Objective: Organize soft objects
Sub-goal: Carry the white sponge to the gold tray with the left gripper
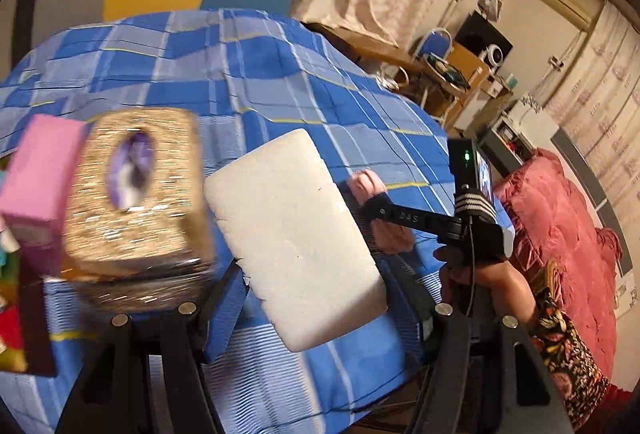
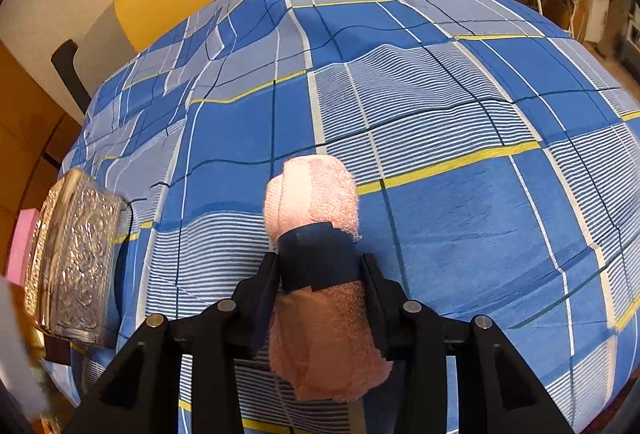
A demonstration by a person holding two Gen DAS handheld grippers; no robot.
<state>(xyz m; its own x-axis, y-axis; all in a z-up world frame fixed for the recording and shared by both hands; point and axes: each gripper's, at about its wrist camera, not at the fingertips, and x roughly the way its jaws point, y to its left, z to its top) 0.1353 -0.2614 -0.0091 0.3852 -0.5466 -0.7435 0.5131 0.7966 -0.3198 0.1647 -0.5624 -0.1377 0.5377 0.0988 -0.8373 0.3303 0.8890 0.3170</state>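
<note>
Right wrist: pink towel roll (image 2: 316, 194) between claw (image 2: 320, 266) fingers.

Fluffy terry towel (image 2: 316, 194); matt porous sponge (image 1: 292, 234).

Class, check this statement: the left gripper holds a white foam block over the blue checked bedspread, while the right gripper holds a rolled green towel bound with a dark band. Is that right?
Not quite. The towel's colour is wrong: the right gripper holds a rolled pink towel with a dark band, as the right wrist view shows. The left gripper does hold the white foam block over the blue checked bedspread.
</note>
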